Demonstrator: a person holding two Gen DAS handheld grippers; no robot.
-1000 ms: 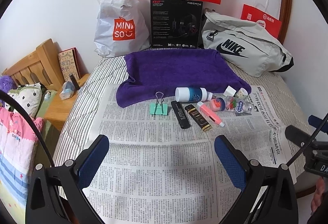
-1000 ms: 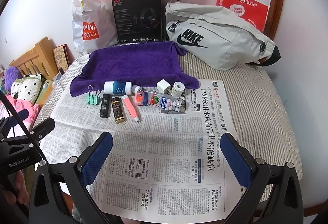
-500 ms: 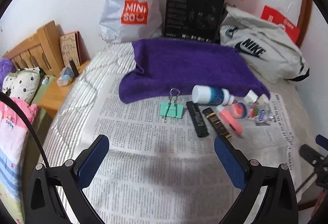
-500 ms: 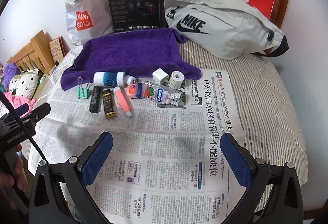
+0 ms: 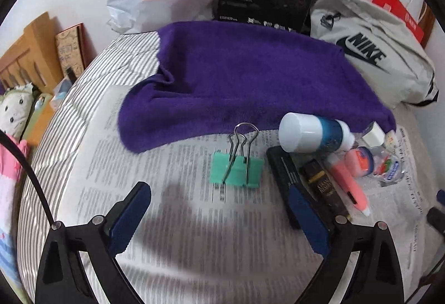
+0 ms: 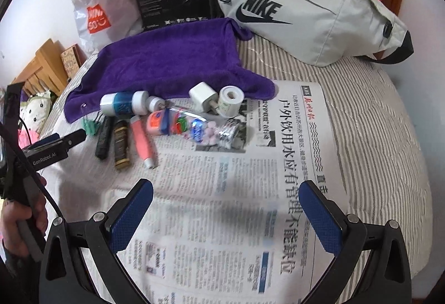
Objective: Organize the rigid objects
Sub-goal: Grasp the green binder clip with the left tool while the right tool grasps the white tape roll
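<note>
Closer now than a second ago, the left tool [image 5: 219, 213] hovers with jaws spread wide just short of the green binder clip [image 5: 236, 169] on the newspaper [image 5: 178, 223]. Right tool [image 6: 225, 210] hangs released too, well short of the pill bottle [image 6: 201, 130].

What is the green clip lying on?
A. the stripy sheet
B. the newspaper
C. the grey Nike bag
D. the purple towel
B: the green clip lies flat on the printed newspaper, just in front of the purple towel's edge and not on it, with the open left gripper near it.
</note>
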